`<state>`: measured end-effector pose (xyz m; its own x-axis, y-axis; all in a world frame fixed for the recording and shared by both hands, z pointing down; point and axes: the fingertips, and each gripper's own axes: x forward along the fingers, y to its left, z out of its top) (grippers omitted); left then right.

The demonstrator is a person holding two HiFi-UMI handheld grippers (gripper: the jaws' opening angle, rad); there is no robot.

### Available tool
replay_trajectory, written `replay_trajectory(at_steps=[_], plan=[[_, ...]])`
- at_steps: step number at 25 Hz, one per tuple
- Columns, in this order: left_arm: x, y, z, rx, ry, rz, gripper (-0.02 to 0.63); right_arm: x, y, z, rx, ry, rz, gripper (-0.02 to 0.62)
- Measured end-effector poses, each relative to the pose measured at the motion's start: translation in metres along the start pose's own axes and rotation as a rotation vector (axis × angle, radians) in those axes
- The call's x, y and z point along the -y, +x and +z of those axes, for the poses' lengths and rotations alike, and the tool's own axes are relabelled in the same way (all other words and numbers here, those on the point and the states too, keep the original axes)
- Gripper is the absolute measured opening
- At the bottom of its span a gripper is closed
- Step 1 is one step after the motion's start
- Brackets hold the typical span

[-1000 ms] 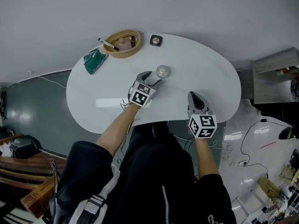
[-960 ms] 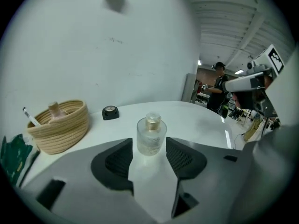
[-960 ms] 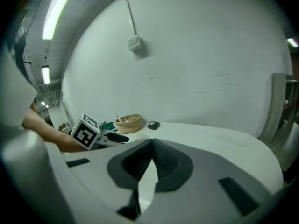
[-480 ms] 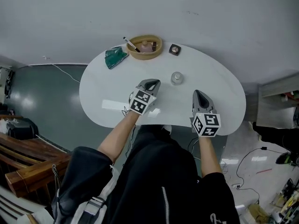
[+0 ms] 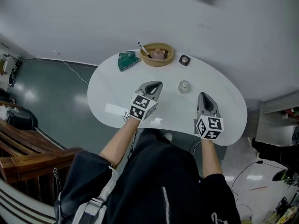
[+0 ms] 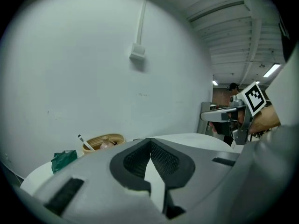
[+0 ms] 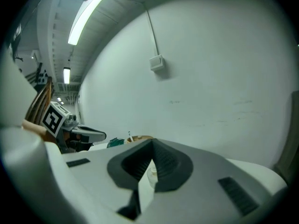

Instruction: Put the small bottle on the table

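The small clear bottle point(image 5: 184, 86) stands upright on the white table point(image 5: 112, 94), free of both grippers. My left gripper point(image 5: 156, 84) hovers to the bottle's left, jaws shut and empty; in the left gripper view point(image 6: 150, 140) its tips meet with nothing between them. My right gripper point(image 5: 204, 95) hangs to the bottle's near right, also shut and empty. In the right gripper view point(image 7: 152, 142) the bottle point(image 7: 151, 175) shows through the slit below the closed tips, well ahead on the table.
At the table's far edge sit a woven basket point(image 5: 157, 54) with a pen in it, a green cloth point(image 5: 127, 60) to its left and a small dark square object point(image 5: 185, 59) to its right. A white wall rises behind the table.
The left gripper, right beside the bottle a second ago, has drawn back and risen and now hangs shut. The right gripper rose too. The bottle stays standing on the table.
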<state>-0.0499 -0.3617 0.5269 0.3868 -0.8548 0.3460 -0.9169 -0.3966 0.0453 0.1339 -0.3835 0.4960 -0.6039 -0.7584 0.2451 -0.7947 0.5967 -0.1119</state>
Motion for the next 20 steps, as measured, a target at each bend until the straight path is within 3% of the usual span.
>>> replay_trajectory(at_steps=[20], plan=[[0.0, 0.0033, -0.0012, 0.004, -0.038, -0.002, 0.003, -0.0023, 0.0037, -0.0031, -0.011, -0.014, 0.018, 0.002]])
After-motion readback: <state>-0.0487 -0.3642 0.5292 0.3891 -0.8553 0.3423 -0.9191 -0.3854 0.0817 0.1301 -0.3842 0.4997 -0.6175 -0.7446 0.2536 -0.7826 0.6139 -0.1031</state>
